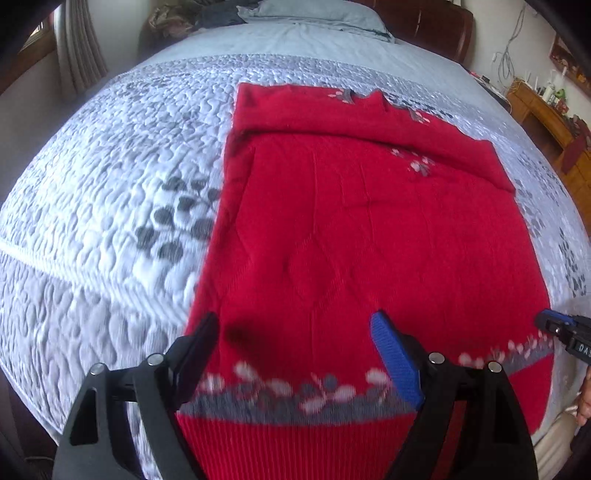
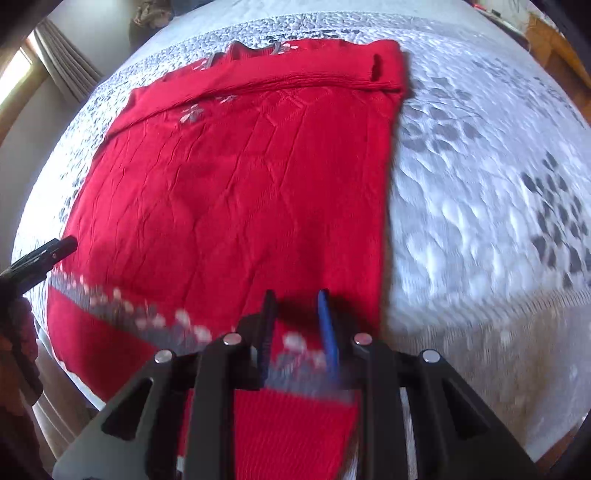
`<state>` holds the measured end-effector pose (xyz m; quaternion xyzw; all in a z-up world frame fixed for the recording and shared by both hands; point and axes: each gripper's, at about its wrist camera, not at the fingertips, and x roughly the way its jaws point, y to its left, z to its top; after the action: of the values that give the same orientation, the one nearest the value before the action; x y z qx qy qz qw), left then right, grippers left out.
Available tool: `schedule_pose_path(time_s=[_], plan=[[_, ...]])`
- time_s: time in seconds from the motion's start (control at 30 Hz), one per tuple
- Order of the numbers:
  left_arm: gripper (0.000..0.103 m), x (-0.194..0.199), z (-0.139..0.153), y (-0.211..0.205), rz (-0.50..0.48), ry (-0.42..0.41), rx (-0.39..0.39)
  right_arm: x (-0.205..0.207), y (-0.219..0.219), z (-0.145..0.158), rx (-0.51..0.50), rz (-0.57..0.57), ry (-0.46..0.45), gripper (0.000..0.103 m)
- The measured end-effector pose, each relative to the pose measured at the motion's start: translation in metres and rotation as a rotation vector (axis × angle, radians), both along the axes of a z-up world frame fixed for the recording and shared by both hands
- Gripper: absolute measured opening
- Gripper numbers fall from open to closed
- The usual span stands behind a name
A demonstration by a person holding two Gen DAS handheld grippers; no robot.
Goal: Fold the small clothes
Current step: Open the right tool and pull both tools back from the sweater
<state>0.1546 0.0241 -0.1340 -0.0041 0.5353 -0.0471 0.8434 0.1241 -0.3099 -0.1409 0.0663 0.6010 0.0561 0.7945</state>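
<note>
Both tools hang over the red sweater's point(image 1: 351, 229) hem on the bed point(image 1: 92, 221), left tool point(image 1: 295, 325) wide open, right tool point(image 2: 295, 306) narrowly parted, both empty, seemingly poised for the next fold.

Bed point(image 1: 92, 206) lying under a white quilted cover with grey leaf print; grey pillow point(image 1: 314, 14) sitting against a dark wooden headboard point(image 1: 436, 26). Curtain point(image 1: 79, 48) hanging at left beside a daylit window point(image 2: 14, 74). Cluttered wooden cabinet point(image 1: 543, 110) standing at right.
</note>
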Motion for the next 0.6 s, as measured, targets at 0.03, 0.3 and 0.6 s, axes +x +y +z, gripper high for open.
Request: schedule_pose_path(time_s=[0.03,0.3,0.6], plan=[[0.084,-0.007,0.0,0.0,-0.005,-0.002,0.011,-0.006,0.0,0.0,0.005,-0.006,0.0,0.026],[0.084,-0.045,-0.003,0.005,-0.028,0.004,0.031,-0.036,0.009,-0.003,0.004,-0.045,0.0,0.029],[0.084,-0.061,-0.005,0.011,-0.042,-0.001,0.069,-0.051,0.012,-0.001,0.002,-0.058,0.005,0.033]])
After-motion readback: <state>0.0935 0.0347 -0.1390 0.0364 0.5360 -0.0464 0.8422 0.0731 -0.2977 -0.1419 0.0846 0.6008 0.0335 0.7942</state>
